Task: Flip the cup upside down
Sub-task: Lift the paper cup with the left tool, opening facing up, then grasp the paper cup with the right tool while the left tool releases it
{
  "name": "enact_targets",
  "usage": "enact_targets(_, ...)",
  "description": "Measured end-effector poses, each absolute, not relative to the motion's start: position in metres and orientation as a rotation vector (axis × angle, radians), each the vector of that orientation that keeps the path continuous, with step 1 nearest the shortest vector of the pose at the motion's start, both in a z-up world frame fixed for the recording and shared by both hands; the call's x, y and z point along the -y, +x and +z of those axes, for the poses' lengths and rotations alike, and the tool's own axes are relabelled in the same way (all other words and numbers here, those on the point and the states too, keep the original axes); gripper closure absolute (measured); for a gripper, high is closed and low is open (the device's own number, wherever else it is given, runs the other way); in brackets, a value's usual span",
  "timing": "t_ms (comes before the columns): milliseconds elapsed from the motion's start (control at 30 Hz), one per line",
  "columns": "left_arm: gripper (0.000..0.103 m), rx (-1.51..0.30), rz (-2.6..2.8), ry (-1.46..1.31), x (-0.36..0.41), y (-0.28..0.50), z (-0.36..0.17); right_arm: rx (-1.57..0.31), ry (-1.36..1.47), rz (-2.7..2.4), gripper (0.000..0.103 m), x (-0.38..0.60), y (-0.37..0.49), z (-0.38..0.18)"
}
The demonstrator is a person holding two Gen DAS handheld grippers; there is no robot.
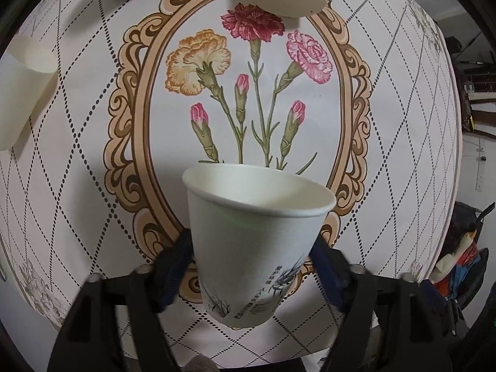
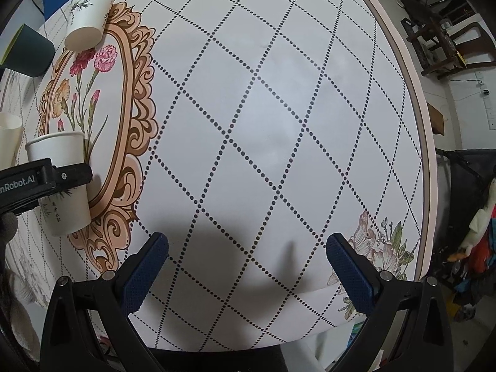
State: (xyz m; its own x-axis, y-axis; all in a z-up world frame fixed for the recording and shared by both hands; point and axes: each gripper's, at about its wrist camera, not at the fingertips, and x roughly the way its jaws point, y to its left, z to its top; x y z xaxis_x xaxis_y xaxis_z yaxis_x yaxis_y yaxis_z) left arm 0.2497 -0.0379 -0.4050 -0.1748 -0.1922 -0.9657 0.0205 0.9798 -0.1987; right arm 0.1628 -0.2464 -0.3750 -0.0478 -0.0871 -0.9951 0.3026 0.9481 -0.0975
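In the left wrist view, the left tongs [image 1: 252, 266] are closing on a white paper cup [image 1: 257, 245], one blue-padded finger pressing each side of its wall near the lower half. The cup is sitting in the lower middle of the frame, mouth facing up and away from the camera, its base pointing toward the bottom edge. Whether its base is touching the desk [image 1: 387, 99] or hanging just above it is hard to tell. The cup is covering the lower end of the flower picture [image 1: 248, 71] printed on the desk cover.

In the right wrist view, the same cup [image 2: 63, 186] is showing at the left edge, upright, with a black finger of the left tongs [image 2: 46, 179] crossing its middle. The right tongs [image 2: 246, 266] are standing wide apart at the bottom of the frame, holding nothing, over bare checked cloth well apart from the cup.

A second cup [image 2: 90, 15] is lying tilted in the upper left of the right view; in the left view it is cut off by the top edge. A third pale cup [image 1: 23, 93] is cut off at the left edge, and a dark cup [image 2: 26, 51] is only partly showing.
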Motion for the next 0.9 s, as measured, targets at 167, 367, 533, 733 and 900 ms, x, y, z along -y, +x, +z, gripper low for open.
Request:
enact_targets(167, 0.023, -1.718, -0.189, -0.134, 0.031, 0.248, -0.395, -1.591, 0.169, -0.319, 0.0, 0.241, 0.164, -0.376)
enact_targets(367, 0.023, -1.681, -0.206, -0.129, 0.025, 0.245, -0.375, -1.586, 0.165, -0.309, 0.0, 0.223, 0.158, -0.371)
enact_targets(533, 0.023, -1.632, -0.214, -0.108, 0.015, 0.239, -0.351, -1.574, 0.169, -0.299, 0.0, 0.212, 0.153, -0.361)
enact_targets(733, 0.023, -1.522, -0.161, -0.13, -0.022, 0.227, -0.302, -1.559, 0.226, -0.254, 0.0, 0.198, 0.156, -0.343)
enact_targets(900, 0.023, -1.421, 0.006, -0.084, -0.075, 0.209, -0.276, -1.524, 0.309, -0.133, 0.0, 0.15, 0.167, -0.339)
